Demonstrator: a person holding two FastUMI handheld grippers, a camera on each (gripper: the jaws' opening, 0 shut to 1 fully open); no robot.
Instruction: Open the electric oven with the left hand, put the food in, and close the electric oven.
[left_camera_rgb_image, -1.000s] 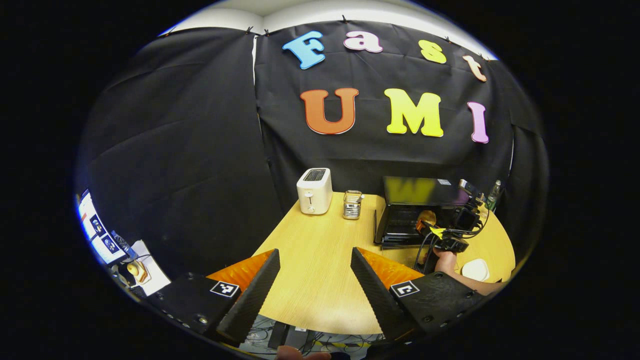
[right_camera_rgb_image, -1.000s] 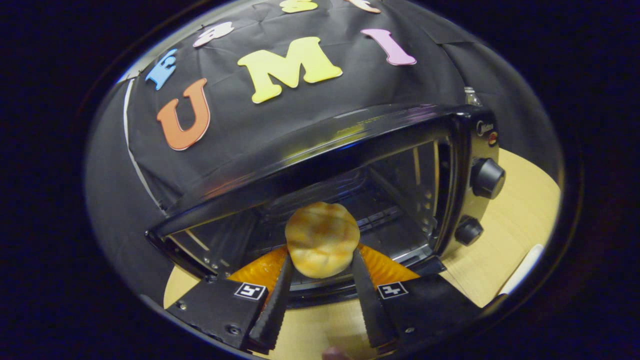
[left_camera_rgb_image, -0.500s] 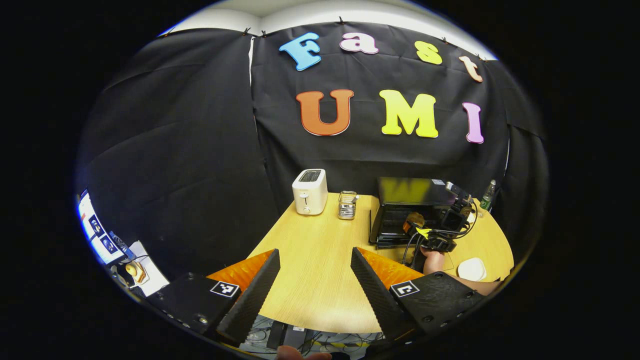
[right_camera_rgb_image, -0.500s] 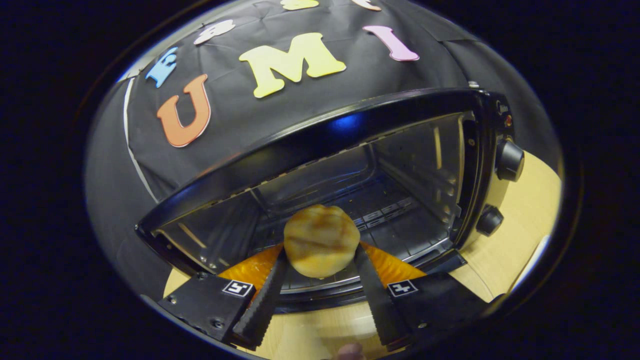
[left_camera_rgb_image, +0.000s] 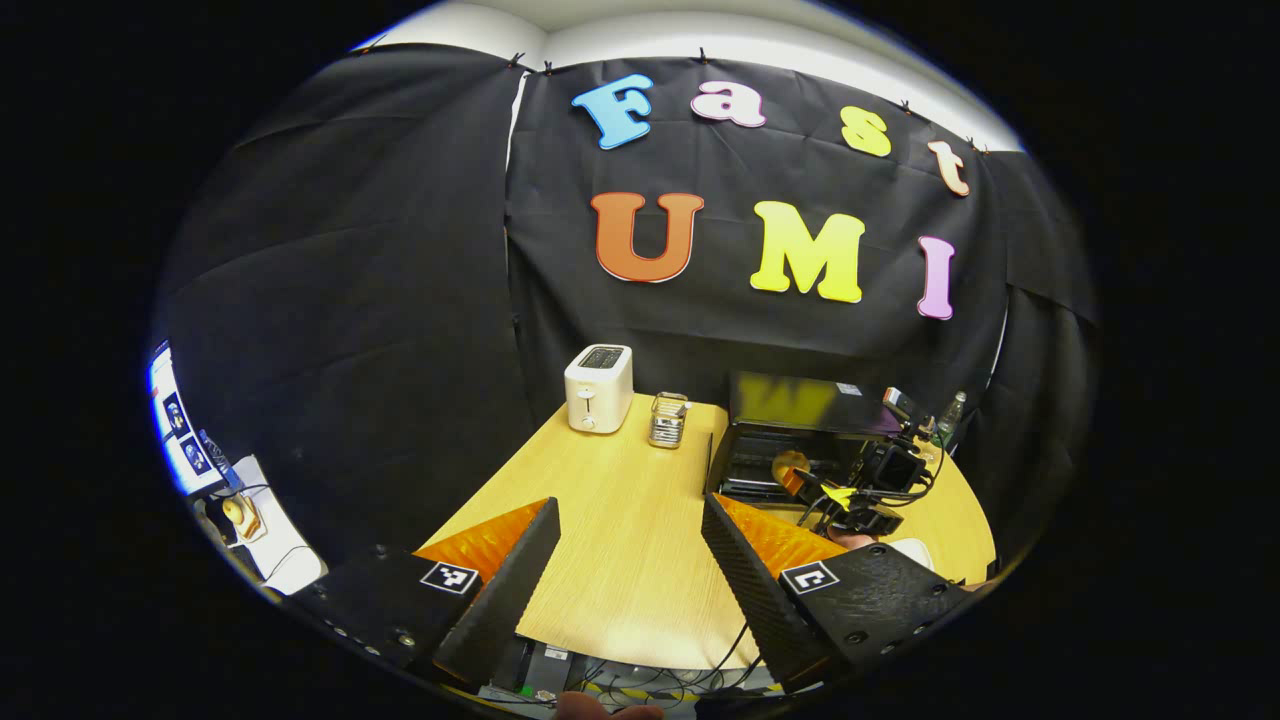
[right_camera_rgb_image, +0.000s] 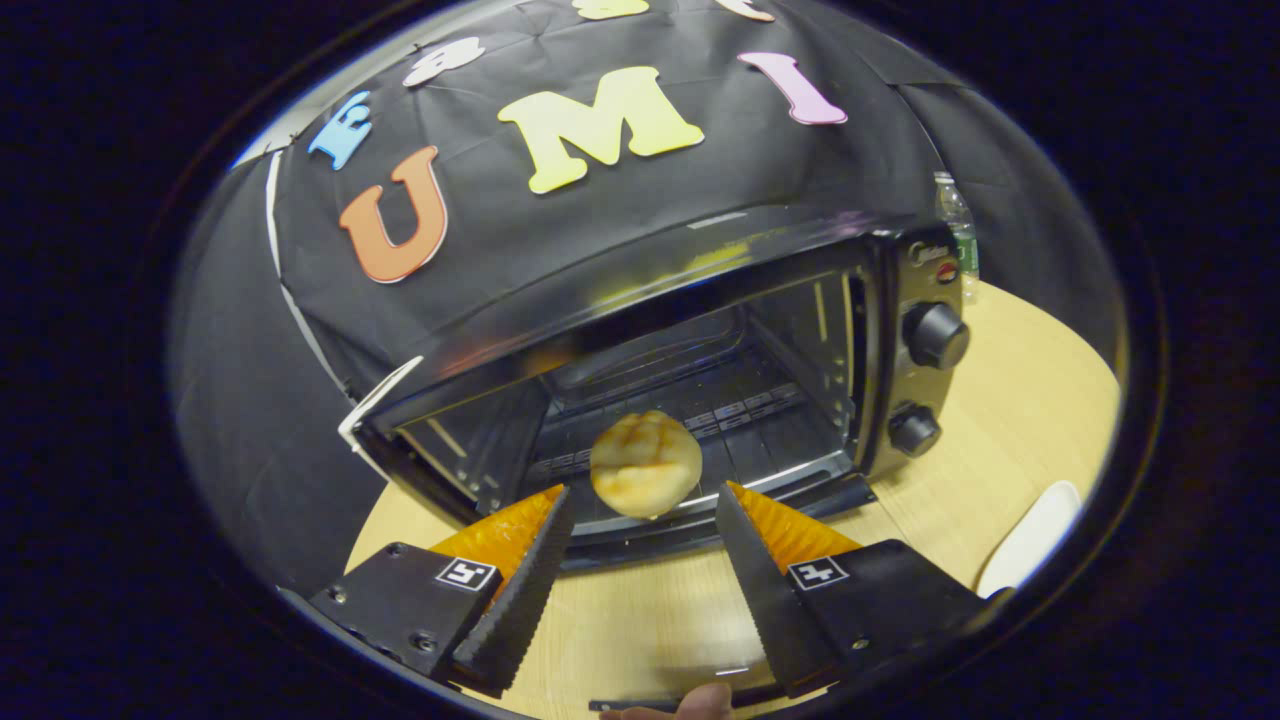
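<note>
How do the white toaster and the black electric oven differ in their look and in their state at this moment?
The small white toaster is tall and narrow, with a slot on top; the black electric oven is wide and boxy, with two round knobs on its front. The toaster stands alone and untouched near the wall; the oven's door is open and a round golden bun lies inside it. Both stand on the light wooden table.

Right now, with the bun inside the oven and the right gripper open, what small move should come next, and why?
Probably draw the right gripper back from the oven. Its fingers stand open and apart from the bun, which sits inside; the left gripper, open over the table, could then close the door.
</note>
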